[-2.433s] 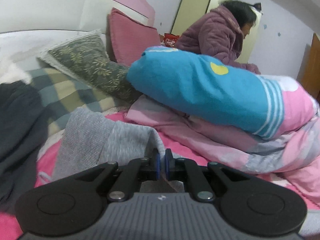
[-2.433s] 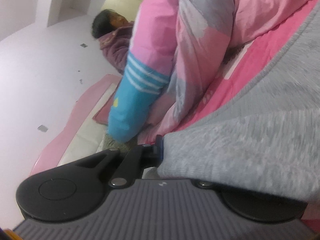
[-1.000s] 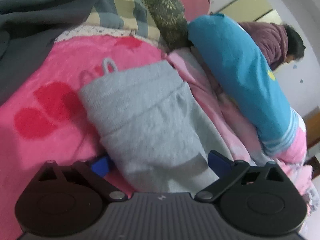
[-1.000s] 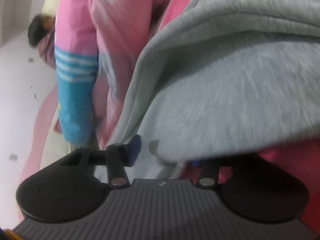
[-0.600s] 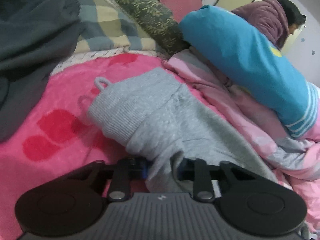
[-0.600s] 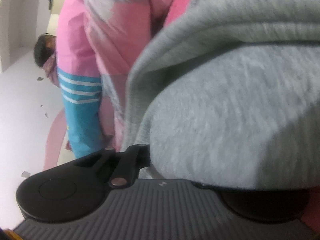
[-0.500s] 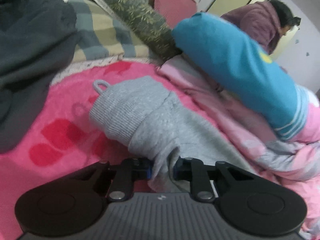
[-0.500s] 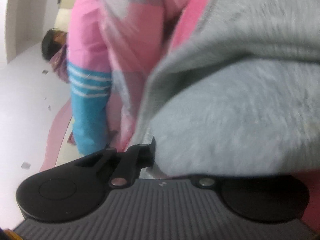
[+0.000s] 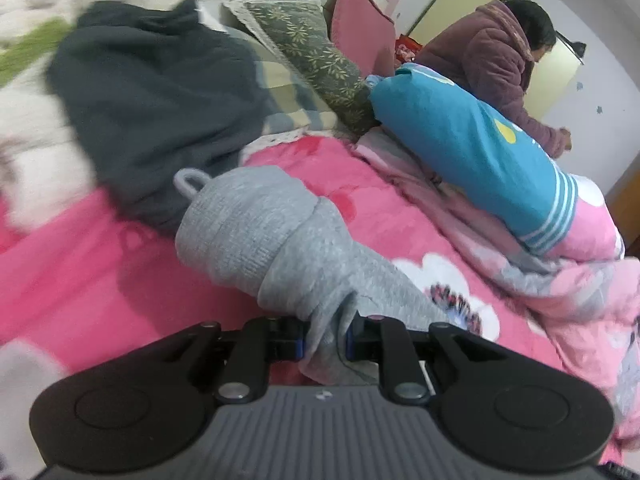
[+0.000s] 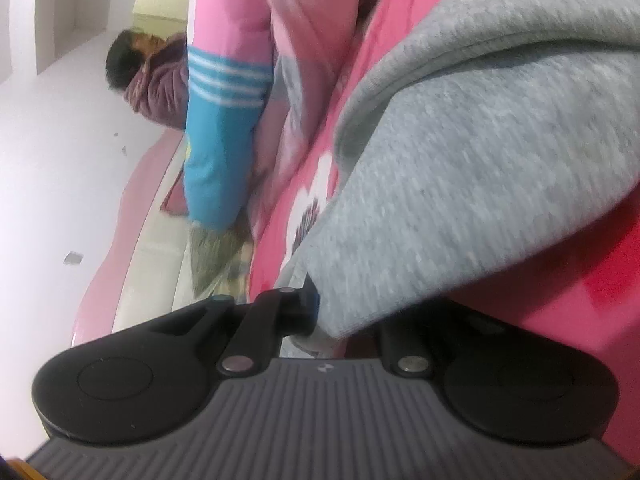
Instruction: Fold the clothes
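Grey knit fills both views, so I read them 1 at a time. From the left wrist, my left gripper (image 9: pixel 323 340) pinches a bunched end of the grey garment (image 9: pixel 276 240), cloth squeezed between both pads; I judge the pinch sits there so the fabric can be lifted for a fold. The ribbed band with its small loop (image 9: pixel 191 182) lies toward 11 o'clock on the pink blanket (image 9: pixel 80 280). A dark garment (image 9: pixel 152 92) is heaped at 10 o'clock, pillows (image 9: pixel 316 52) at 12, and a rolled blue and pink quilt (image 9: pixel 472 148) at 2, with a person in a purple coat (image 9: pixel 492 52) behind it.

From the right wrist, the frame is rolled sideways. My right gripper (image 10: pixel 332 320) is clamped on the grey garment (image 10: pixel 480 160), though only 1 finger (image 10: pixel 308 304) shows; cloth drapes over the other. Fabric spreads toward 1 o'clock over the pink blanket (image 10: pixel 580 308). Holding 2 points probably keeps the piece stretched between both hands.
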The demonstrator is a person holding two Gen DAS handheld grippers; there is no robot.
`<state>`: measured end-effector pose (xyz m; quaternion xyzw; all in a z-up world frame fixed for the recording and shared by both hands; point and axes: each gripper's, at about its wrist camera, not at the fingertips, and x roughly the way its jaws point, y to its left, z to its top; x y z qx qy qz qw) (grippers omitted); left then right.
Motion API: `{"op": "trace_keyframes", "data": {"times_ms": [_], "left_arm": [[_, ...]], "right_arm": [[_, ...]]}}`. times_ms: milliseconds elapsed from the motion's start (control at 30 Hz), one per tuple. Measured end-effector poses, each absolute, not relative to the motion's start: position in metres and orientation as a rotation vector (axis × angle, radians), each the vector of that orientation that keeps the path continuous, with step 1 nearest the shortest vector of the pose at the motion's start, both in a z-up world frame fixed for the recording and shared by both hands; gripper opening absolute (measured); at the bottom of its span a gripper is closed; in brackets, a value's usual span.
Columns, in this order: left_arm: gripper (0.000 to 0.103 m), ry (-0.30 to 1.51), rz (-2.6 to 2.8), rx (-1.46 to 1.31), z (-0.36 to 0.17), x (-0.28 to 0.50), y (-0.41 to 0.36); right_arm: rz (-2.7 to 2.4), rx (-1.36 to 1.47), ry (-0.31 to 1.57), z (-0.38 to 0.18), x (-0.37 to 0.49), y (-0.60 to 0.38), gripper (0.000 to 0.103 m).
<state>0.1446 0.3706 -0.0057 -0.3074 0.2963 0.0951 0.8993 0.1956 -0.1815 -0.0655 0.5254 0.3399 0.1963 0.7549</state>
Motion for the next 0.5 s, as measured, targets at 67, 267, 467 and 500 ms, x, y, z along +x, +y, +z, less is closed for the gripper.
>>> {"op": "trace_keyframes", "data": {"times_ms": [67,267,467,500], "left_arm": [[0.018,0.62,0.195,-0.632,-0.011,0.124,0.372],[0.023,0.607,0.21,-0.522,-0.033,0.109,0.362],[0.048,0.615,0.214,-0.549,-0.044,0.104,0.365],[0.054,0.613,0.216,-0.565,-0.046,0.098,0.368]], "right_arm": [[0.438,1.143,0.758,-0.068,0.182,-0.18,0.007],[0.392,1.141,0.829,-0.087,0.184,-0.168,0.01],[0.385,1.146,0.865,-0.089,0.17,-0.177,0.025],[0.386,1.134,0.86,-0.086,0.163,-0.181,0.031]]}}
